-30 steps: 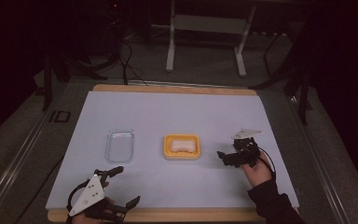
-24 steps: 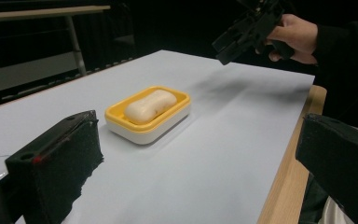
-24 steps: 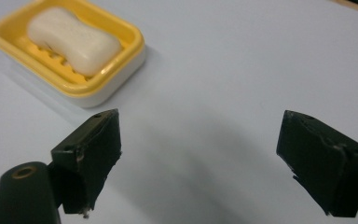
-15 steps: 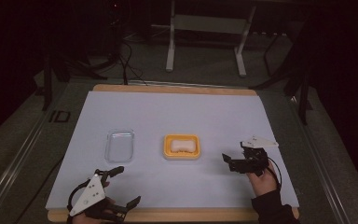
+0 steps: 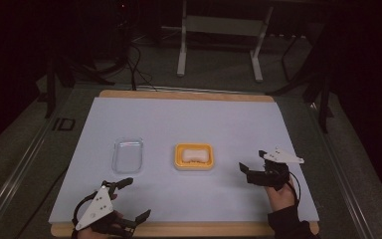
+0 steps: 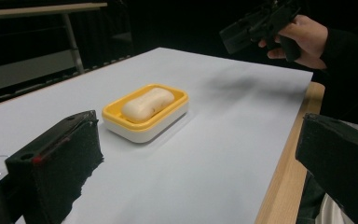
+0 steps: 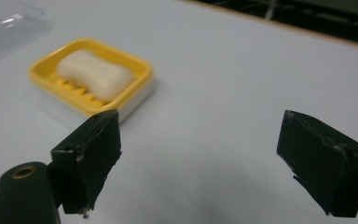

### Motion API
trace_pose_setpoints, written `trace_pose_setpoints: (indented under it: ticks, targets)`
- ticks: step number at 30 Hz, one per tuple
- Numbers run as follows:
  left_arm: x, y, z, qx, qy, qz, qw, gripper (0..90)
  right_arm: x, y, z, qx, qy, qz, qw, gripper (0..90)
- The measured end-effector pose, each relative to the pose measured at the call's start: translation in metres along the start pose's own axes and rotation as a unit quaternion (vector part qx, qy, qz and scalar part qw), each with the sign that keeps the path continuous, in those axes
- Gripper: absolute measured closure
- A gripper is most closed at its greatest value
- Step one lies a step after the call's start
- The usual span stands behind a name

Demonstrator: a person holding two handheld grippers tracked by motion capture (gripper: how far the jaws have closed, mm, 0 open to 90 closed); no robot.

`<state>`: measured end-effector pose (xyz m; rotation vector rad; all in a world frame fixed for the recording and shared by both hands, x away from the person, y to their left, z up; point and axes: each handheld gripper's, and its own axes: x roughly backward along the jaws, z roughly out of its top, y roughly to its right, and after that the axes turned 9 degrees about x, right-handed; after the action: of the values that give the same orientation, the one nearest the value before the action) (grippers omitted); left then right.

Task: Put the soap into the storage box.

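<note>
A yellow soap dish (image 5: 178, 159) (image 6: 121, 120) (image 7: 142, 70) sits mid-table with a white bar of soap (image 5: 194, 155) (image 6: 148, 103) (image 7: 94, 73) lying in it. To its left rests a clear plastic tray (image 5: 128, 155) (image 7: 9, 28). My left gripper (image 5: 133, 199) (image 6: 196, 130) hovers open at the table's near left edge, jaws wide apart and empty. My right gripper (image 5: 245, 173) (image 7: 200, 140) is open too, held right of the dish and pointing at it, nothing between its jaws. The left gripper view catches the right gripper (image 6: 256, 23) in a hand at the far top.
The pale blue mat (image 5: 189, 119) covers a wooden table whose edge (image 5: 179, 230) runs along the near side. Metal stand legs (image 5: 181, 50) and cables lie on the dark floor behind the table.
My right gripper has drawn back toward the near edge and slightly to the right. The left gripper, dish and tray have not moved.
</note>
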<state>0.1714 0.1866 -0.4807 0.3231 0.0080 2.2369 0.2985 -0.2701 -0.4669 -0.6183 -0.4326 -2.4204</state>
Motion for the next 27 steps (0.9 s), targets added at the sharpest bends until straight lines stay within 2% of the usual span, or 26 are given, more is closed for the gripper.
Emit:
trace_pose_setpoints:
  ticks: [3, 4, 6, 8, 10, 15, 27]
  targets:
    - [0.000, 0.000, 0.000, 0.000, 0.000, -0.001, 1.0000, 0.4, 0.001, 0.006, -0.001, -0.018, 0.007, -0.002, 0.9998, 13.4]
    - [0.000, 0.000, 0.000, 0.000, 0.000, -0.001, 1.0000, 0.4, 0.002, 0.008, -0.002, -0.025, 0.005, -0.012, 0.9996, 13.7]
    - [0.000, 0.000, 0.000, 0.000, 0.000, -0.001, 1.0000, 0.4, 0.002, 0.011, -0.003, -0.034, 0.002, -0.006, 0.9994, 13.7]
    - [0.000, 0.000, 0.000, 0.000, 0.001, -0.001, 1.0000, 0.4, 0.001, 0.013, -0.005, -0.038, -0.007, -0.015, 0.9991, 13.9]
    - [0.000, 0.000, 0.001, 0.000, 0.000, -0.001, 1.0000, 0.4, 0.000, 0.014, -0.007, -0.041, -0.008, -0.010, 0.9991, 13.9]
    - [0.000, 0.000, 0.001, 0.002, 0.001, 0.000, 1.0000, 0.4, -0.002, 0.011, -0.006, -0.032, -0.007, 0.004, 0.9995, 13.8]
    - [-0.001, 0.000, 0.001, 0.005, -0.002, 0.002, 1.0000, 0.4, -0.003, 0.005, -0.005, -0.008, -0.009, 0.008, 0.9999, 13.8]
